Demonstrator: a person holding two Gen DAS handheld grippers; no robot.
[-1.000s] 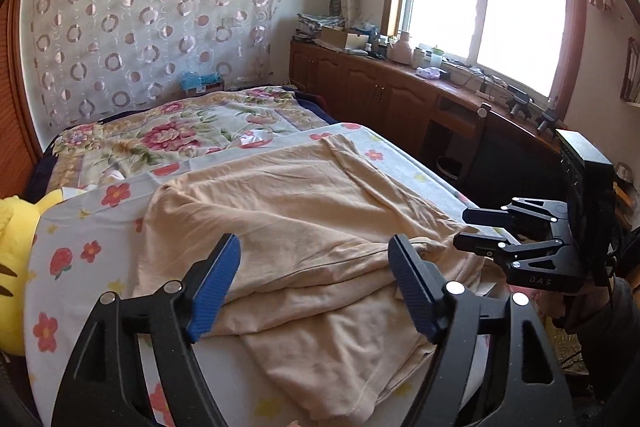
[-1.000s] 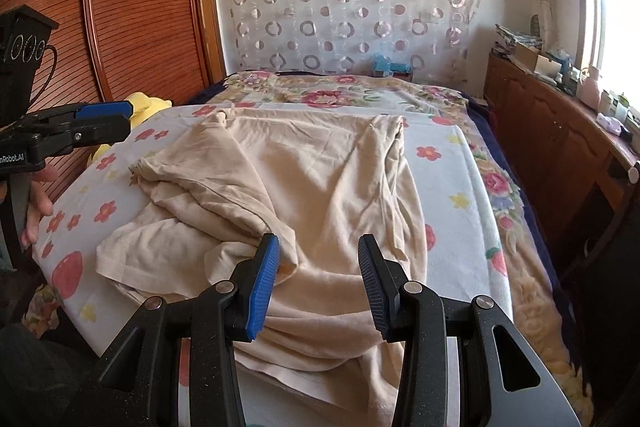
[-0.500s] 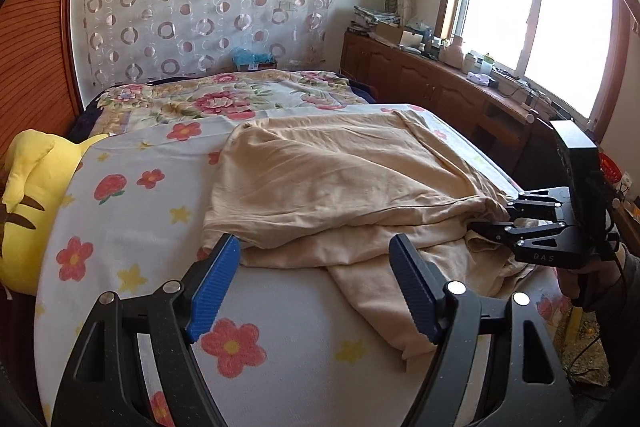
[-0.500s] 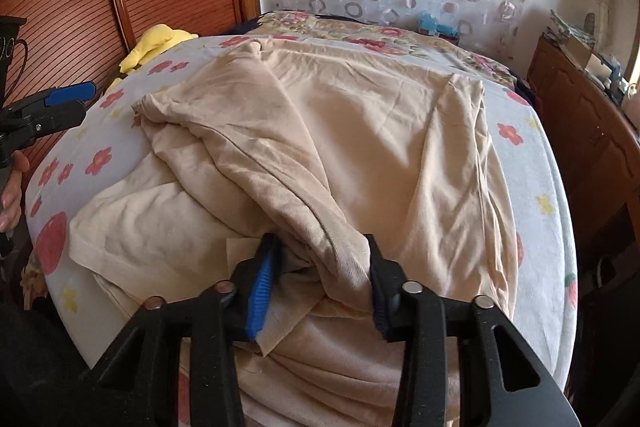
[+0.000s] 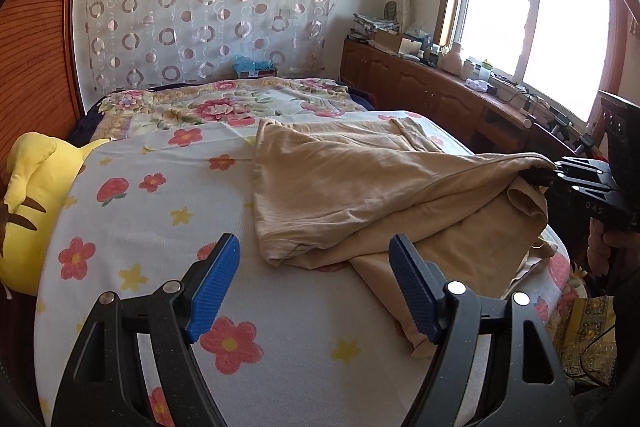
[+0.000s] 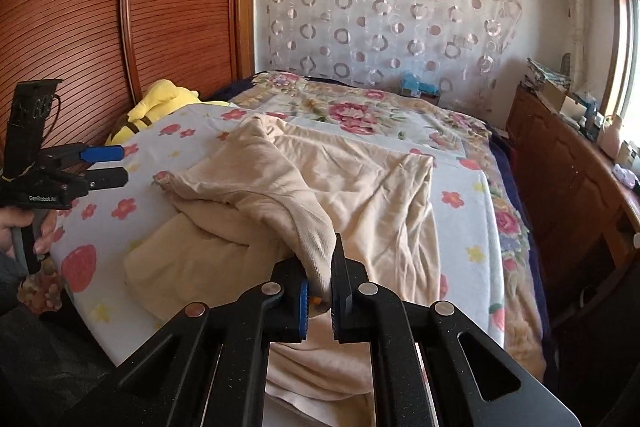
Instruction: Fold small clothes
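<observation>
A beige garment (image 5: 360, 187) lies rumpled on the flowered bed sheet (image 5: 160, 195); it also shows in the right wrist view (image 6: 320, 187). My right gripper (image 6: 320, 291) is shut on a bunched edge of the garment and holds it lifted above the bed's near edge; it shows at the right in the left wrist view (image 5: 556, 173). My left gripper (image 5: 316, 279) is open and empty, just above the sheet, near the garment's left folded corner. It shows at the left in the right wrist view (image 6: 108, 165).
A yellow plush toy (image 5: 28, 203) lies at the bed's left by the wooden headboard (image 6: 80, 27). A floral blanket (image 5: 224, 103) covers the far part of the bed. A wooden cabinet (image 5: 440, 95) with clutter runs along the right under the window.
My right gripper closed on the garment's edge and lifted it, pulling the cloth towards the right. My left gripper drew away to the left, off the garment, still open.
</observation>
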